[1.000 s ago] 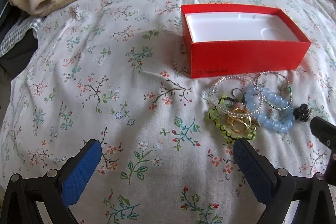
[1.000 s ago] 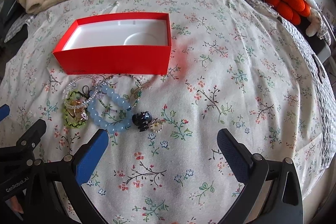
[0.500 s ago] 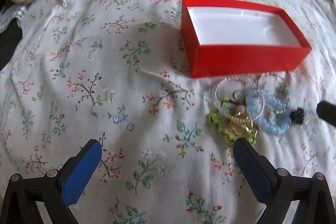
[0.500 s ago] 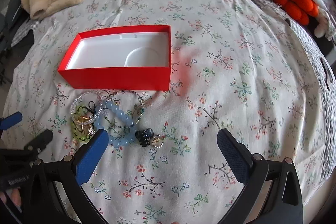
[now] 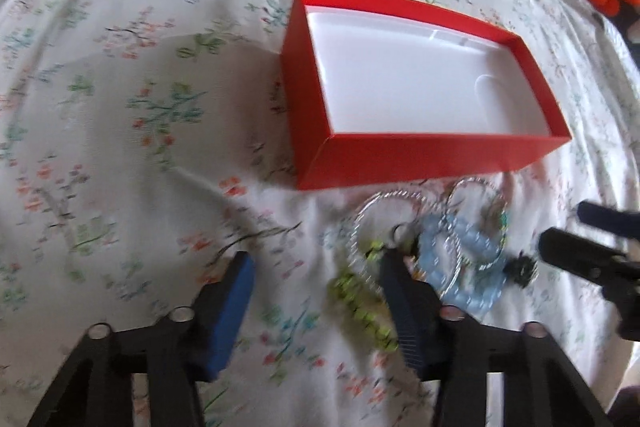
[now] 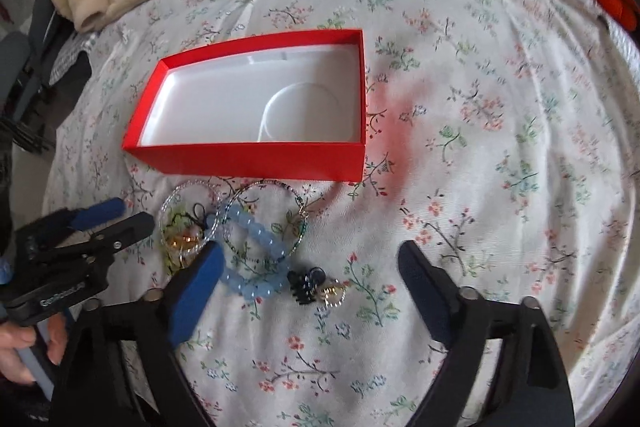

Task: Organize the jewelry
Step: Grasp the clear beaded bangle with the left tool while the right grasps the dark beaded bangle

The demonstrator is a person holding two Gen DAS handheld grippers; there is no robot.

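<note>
Jaws closing, both grippers over a floral bedspread [image 6: 480, 107], apparently rumpled.

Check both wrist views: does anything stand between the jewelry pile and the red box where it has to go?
Nothing visible does. The jewelry pile lies on the bedspread just in front of the red box, whose white inside shows nothing in it. Only the box's near wall stands between them, so pieces must be lifted over it.
</note>
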